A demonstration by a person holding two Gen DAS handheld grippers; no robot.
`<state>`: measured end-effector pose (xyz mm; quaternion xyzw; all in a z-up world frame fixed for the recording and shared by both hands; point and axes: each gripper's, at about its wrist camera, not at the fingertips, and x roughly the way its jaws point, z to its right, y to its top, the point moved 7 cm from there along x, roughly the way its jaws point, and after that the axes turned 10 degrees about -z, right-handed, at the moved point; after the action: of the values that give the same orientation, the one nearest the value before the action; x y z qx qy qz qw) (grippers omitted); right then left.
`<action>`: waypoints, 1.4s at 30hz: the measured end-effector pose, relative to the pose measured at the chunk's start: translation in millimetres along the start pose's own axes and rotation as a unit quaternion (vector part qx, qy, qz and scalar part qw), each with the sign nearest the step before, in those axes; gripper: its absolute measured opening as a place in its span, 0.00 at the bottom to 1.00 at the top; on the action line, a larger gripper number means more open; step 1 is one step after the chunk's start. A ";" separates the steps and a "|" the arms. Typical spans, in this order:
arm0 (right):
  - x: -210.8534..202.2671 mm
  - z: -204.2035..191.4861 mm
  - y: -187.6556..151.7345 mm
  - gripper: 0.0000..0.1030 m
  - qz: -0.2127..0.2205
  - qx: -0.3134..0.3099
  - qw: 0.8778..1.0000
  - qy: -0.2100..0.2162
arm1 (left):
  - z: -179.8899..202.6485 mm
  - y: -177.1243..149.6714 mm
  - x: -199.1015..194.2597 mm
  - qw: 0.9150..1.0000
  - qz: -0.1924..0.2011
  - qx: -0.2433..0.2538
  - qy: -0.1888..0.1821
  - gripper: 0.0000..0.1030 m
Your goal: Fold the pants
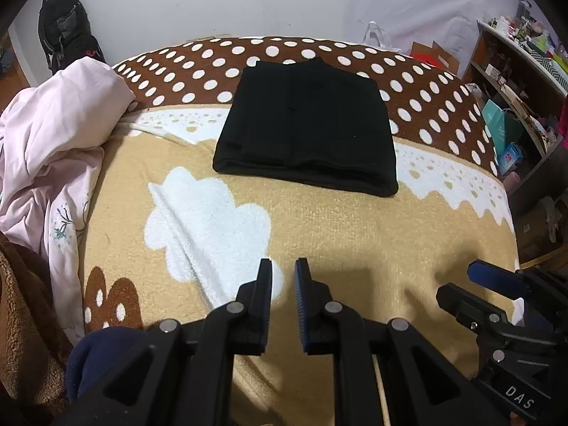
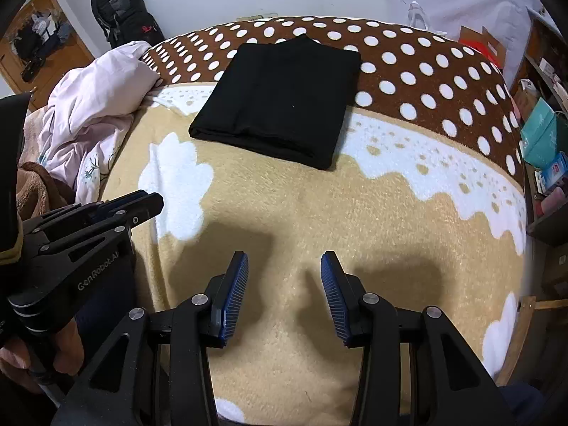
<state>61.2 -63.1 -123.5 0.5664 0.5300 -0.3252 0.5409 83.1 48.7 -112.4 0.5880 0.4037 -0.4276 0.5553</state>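
Note:
The black pants lie folded into a flat rectangle on the blanket, across the seam between its tan part and its brown dotted band. My left gripper hovers over the tan blanket well short of the pants, its jaws a narrow gap apart with nothing between them. My right gripper hangs beside it, jaws wider apart and empty. Each gripper shows at the edge of the other's view: the right gripper at lower right, the left gripper at left, held by a hand.
A crumpled pale pink duvet is heaped on the bed's left side. A black backpack leans on the wall behind. Cluttered shelves and boxes stand off the bed's right edge. The tan blanket spreads between grippers and pants.

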 end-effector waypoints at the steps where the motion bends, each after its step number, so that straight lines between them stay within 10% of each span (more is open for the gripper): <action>1: -0.1 -0.2 0.3 0.42 0.000 -0.001 1.000 0.000 | -0.2 0.2 0.2 1.000 0.000 -0.001 0.000 0.16; 42: 2.5 -0.7 1.2 0.42 -0.003 -0.006 1.000 0.000 | 3.1 0.4 0.1 1.000 0.003 -0.005 -0.010 0.16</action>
<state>62.8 -61.6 -125.3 0.5615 0.5337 -0.3235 0.5434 83.4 45.6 -112.4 0.5819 0.3986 -0.4300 0.5635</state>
